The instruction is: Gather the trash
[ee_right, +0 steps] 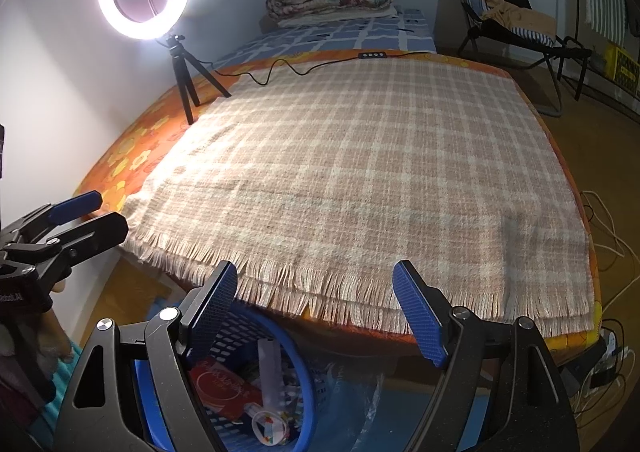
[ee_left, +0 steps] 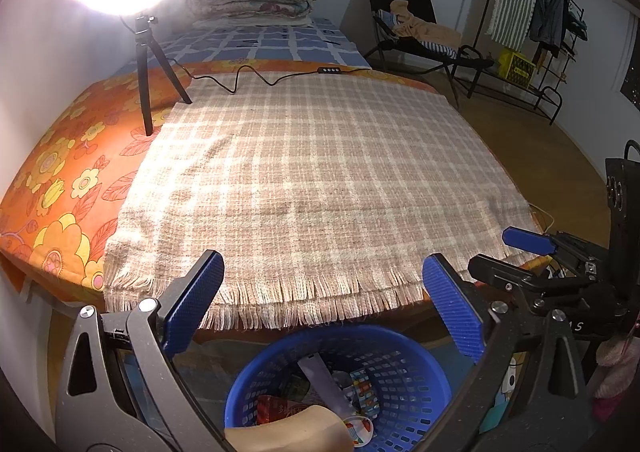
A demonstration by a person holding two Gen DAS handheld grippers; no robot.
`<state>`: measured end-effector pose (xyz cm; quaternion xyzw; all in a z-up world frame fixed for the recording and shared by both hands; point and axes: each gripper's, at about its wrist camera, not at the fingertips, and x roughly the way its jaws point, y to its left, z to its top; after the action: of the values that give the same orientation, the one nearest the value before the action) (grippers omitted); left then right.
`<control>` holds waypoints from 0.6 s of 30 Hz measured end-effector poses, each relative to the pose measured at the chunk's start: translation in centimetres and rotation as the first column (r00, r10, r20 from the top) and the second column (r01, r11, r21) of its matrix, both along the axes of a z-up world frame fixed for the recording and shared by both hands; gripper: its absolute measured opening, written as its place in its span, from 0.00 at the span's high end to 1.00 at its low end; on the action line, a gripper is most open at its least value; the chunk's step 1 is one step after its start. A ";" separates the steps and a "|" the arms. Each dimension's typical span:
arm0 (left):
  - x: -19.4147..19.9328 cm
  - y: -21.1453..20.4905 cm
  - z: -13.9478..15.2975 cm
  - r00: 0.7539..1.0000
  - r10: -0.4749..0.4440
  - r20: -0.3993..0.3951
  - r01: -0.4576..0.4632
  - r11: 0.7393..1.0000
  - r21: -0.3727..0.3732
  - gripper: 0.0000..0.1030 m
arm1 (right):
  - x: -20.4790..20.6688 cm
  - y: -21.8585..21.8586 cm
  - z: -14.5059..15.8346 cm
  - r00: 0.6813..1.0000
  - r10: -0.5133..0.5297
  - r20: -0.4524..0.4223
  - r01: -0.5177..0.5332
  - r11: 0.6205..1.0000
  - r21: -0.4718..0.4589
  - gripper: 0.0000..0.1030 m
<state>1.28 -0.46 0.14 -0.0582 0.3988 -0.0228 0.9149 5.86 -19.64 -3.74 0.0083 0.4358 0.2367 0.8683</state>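
1. The blue basket [ee_left: 340, 388] stood on the floor just below the fringed near edge of the checked blanket [ee_left: 320, 180], and it was the landmark for everything else.
2. The trash [ee_left: 332, 392] lay inside the basket: a red packet, a grey strip leaning on its end against the wall, a patterned wrapper and a small round lid. No loose litter showed on the blanket above the basket.
3. The left gripper [ee_left: 324, 304] hung directly above the basket, jaws spread wide and holding nothing; the basket lay straight down between its fingers.
4. The right gripper [ee_right: 316, 312] was also spread and held nothing. From it the basket [ee_right: 256, 384] lay down and to its left, under its left finger.
5. Judged from this, the left gripper was the nearer one to the basket, and the collecting looked finished or close to it.
6. The grey strip's long axis ran steeply up out of the basket, so any further drop would best come from straight above.
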 end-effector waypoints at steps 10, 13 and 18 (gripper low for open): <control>0.0 0.0 -0.1 1.000 0.001 0.000 -0.001 1.000 0.002 0.02 | -0.1 0.1 -0.3 1.000 0.004 -0.003 -0.004 1.000 -0.005 0.22; 0.0 0.0 -0.1 1.000 0.001 -0.002 -0.001 1.000 0.000 0.02 | -0.2 0.2 -0.4 1.000 0.007 -0.004 -0.007 1.000 -0.009 0.22; 0.0 0.1 -0.2 1.000 -0.005 0.003 0.005 1.000 0.001 0.02 | -0.2 0.2 -0.5 1.000 0.007 -0.004 -0.007 1.000 -0.009 0.22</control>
<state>1.25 -0.37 -0.04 -0.0568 0.3974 -0.0250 0.9155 5.65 -19.40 -4.23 0.0034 0.4387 0.2377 0.8666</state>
